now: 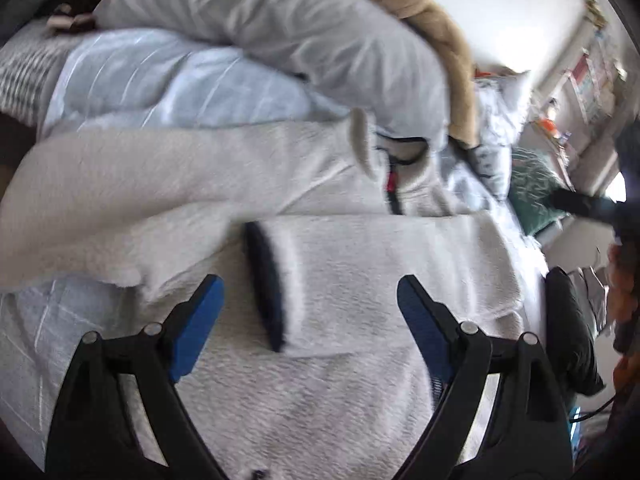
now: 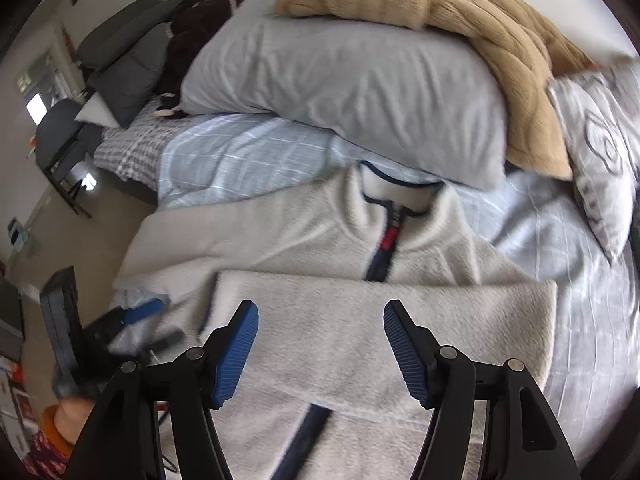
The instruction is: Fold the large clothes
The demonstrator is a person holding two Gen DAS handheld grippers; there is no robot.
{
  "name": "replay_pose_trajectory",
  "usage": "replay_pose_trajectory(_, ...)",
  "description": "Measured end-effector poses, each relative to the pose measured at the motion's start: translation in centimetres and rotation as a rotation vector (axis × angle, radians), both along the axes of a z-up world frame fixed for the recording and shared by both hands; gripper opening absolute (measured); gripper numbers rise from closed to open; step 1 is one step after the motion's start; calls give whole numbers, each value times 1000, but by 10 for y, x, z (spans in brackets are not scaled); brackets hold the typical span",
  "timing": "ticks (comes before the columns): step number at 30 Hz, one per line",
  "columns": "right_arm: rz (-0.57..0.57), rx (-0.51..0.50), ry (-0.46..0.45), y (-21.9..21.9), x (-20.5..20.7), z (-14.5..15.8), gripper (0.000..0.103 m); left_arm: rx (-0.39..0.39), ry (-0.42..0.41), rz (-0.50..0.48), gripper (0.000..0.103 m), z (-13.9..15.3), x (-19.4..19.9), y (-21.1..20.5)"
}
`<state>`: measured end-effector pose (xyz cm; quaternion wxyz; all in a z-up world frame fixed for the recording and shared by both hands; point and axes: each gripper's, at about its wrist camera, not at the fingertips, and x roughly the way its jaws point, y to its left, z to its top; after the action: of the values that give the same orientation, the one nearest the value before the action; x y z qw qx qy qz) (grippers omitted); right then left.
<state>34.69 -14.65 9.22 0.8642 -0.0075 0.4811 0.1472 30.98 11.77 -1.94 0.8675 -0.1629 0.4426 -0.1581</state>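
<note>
Spread over the pale blue checked bed (image 2: 240, 160), a cream fleece zip-neck pullover (image 2: 304, 236) has one navy-cuffed sleeve (image 1: 360, 264) folded across its chest. Probably the other sleeve (image 1: 120, 184) comes next. Both the left tool (image 1: 310, 312) and the right tool (image 2: 320, 340) hover angled down, jaws wide, empty.

1. Fleece jacket (image 2: 320, 240) lies flat on the bed (image 2: 580, 280), collar toward the pillow (image 2: 340, 80).
2. One sleeve (image 2: 360, 312) folded across the jacket's chest — its cuff (image 1: 264, 284) ends between the left gripper's (image 1: 310, 308) tips in the left wrist view.
3. Knit blanket (image 2: 460, 12) on the pillow, behind the jacket.
4. Right gripper (image 2: 320, 344) over the folded sleeve — left gripper at the jacket's left edge.
</note>
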Motion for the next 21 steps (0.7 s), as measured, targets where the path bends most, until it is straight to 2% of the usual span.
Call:
replay_pose_trajectory(5, -103, 28, 35, -62, -8, -19, 69, -33, 138, -27, 74, -36, 24, -6)
replay_pose_trajectory(8, -182, 46, 47, -105, -16, -29, 70, -6, 241, -43, 59, -60, 36, -22)
replay_pose_trajectory(9, -215, 57, 52, -121, -19, -32, 70, 9, 256, -54, 50, -65, 39, -27)
replay_pose_trajectory(11, -273, 78, 58, -150, -24, -39, 71, 81, 221, -57, 18, -64, 38, -38)
replay_pose_trajectory(12, -304, 86, 60, -163, -26, -41, 71, 94, 187, -55, 13, -57, 35, -42)
replay_pose_trajectory(15, -400, 120, 63, -205, -32, -51, 72, 117, 6, 9, 13, -14, 16, -41)
replay_pose_trajectory(17, -456, 153, 61, -228, -34, -59, 72, 162, -66, 59, 13, 8, 13, -39)
replay_pose_trajectory(19, -506, 194, 68, -248, -32, -69, 72, 218, -88, 96, 13, 17, 16, -36)
replay_pose_trajectory(21, -538, 240, 85, -259, -29, -84, 72, 241, -45, 95, 13, 10, 23, -33)
